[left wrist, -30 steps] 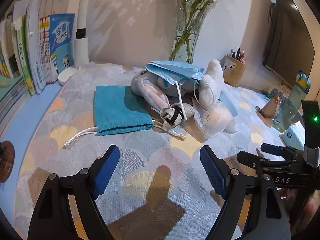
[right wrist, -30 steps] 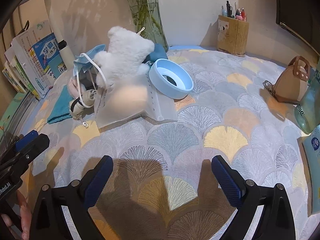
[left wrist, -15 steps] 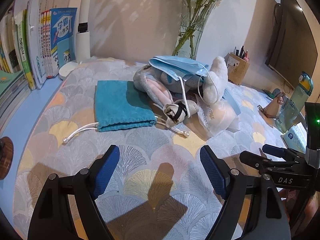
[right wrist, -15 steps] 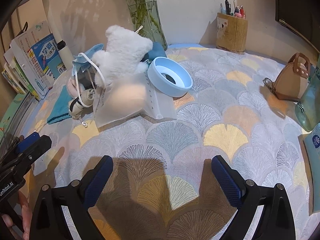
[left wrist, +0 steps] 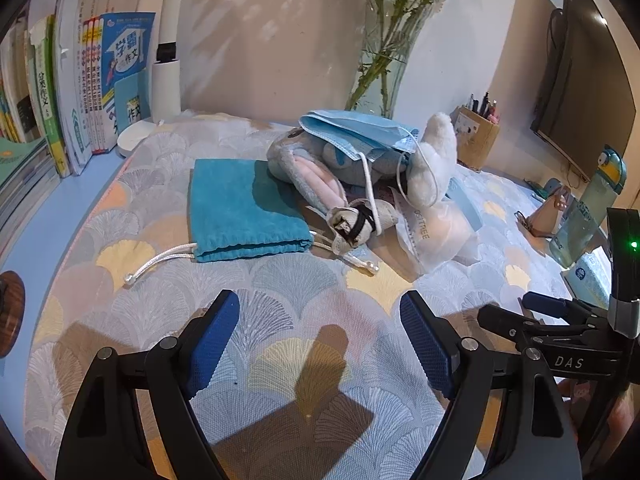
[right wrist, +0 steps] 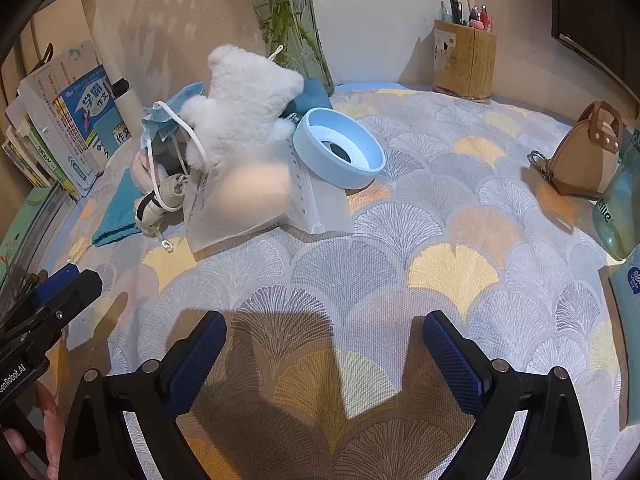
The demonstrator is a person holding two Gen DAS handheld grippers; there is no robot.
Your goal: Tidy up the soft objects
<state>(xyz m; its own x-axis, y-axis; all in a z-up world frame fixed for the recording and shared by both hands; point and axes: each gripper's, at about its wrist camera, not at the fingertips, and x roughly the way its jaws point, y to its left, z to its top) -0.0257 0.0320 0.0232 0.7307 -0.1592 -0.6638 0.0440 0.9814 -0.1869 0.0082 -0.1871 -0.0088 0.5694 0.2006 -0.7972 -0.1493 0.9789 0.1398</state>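
Patterned tablecloth (right wrist: 440,272): one teal pouch (left wrist: 240,212), one white plush (right wrist: 244,100), one face mask (left wrist: 352,132); both grippers' fingers (left wrist: 212,336) apart, empty.

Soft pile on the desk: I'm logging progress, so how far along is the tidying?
Nothing looks done: the face mask, white plush and teal pouch lie heaped together. Nothing is in hand: the left gripper and right gripper hover over bare tablecloth, jaws open. All the sorting remains.
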